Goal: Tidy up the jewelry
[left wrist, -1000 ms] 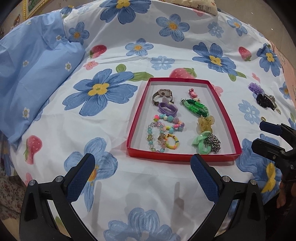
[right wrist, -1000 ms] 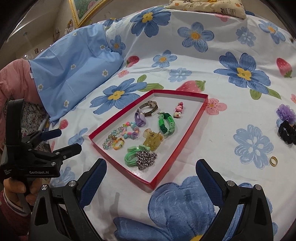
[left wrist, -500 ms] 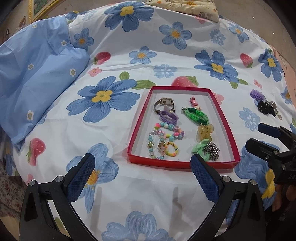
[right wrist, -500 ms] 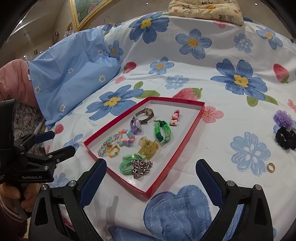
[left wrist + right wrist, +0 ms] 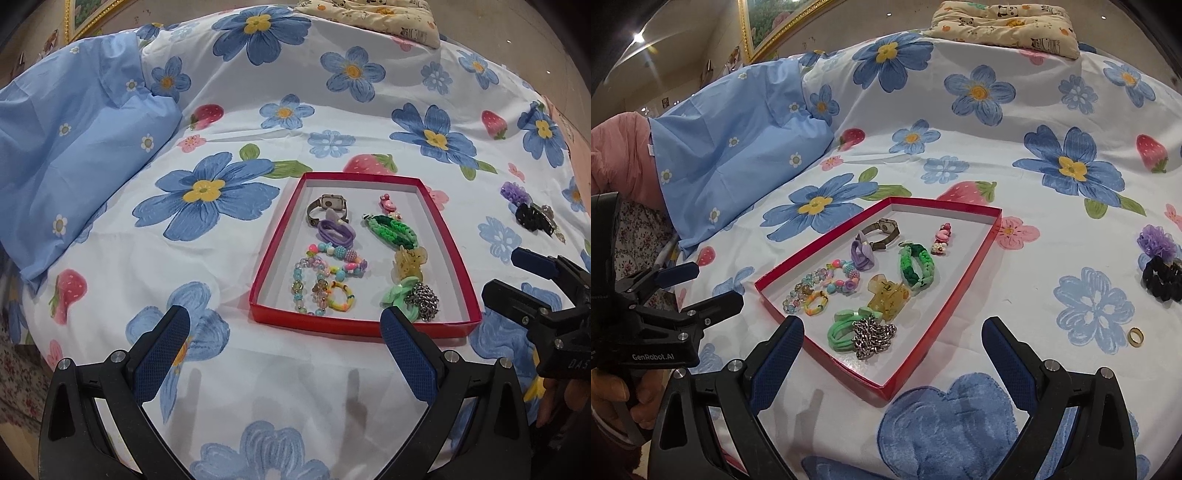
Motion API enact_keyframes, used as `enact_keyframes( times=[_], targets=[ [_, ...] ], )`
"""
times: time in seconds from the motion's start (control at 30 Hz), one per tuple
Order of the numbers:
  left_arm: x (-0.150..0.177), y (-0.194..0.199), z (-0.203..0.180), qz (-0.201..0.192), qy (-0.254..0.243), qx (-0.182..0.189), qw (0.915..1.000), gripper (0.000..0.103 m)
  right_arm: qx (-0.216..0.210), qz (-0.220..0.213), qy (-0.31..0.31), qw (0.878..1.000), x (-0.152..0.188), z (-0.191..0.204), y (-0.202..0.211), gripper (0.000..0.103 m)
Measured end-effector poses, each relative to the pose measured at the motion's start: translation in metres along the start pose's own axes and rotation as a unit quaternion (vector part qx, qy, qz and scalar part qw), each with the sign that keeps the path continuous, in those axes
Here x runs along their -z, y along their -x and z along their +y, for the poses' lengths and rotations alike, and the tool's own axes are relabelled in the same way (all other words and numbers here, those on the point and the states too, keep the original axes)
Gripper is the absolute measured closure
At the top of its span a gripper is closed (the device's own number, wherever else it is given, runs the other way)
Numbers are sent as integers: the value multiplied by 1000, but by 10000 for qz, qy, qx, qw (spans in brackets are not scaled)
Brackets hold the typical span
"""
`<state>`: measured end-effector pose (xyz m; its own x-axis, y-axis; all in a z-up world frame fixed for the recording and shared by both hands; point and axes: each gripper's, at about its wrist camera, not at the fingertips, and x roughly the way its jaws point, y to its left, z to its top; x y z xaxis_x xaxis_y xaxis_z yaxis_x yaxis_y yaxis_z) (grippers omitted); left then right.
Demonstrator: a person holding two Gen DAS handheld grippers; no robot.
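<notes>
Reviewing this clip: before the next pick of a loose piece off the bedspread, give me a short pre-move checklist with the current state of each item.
1. Left gripper open with nothing between its blue pads: ok.
2. Right gripper open with nothing between its pads: ok.
3. Shallow red cardboard tray lies flat on the flowered bedspread: ok.
4. Loose pieces still outside the tray, to its right: small gold ring, black scrunchie, purple scrunchie: not ok, task unfinished.
5. Free floor left in the tray near its far-right side: ok.
6. Whether anything lies tangled under the black scrunchie: cannot tell.
</notes>
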<state>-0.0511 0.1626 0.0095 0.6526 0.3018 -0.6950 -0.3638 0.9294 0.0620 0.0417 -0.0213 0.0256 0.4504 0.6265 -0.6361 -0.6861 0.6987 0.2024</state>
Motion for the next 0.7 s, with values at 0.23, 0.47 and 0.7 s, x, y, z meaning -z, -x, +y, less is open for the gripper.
enact_keyframes(
  times=[0.23,0.47,0.7],
  targets=[
    [1,0,-1,16,-13,5,10000,0,-45,39,-72,10000,1,-1,-1,5],
    [2,0,-1,27,-18,26,10000,0,-72,62,-80,9999,2,0,0,5],
    [3,0,-2,34,-30,26,10000,0,-77,91,-104,9999,4,-1,1,5]
  ],
)
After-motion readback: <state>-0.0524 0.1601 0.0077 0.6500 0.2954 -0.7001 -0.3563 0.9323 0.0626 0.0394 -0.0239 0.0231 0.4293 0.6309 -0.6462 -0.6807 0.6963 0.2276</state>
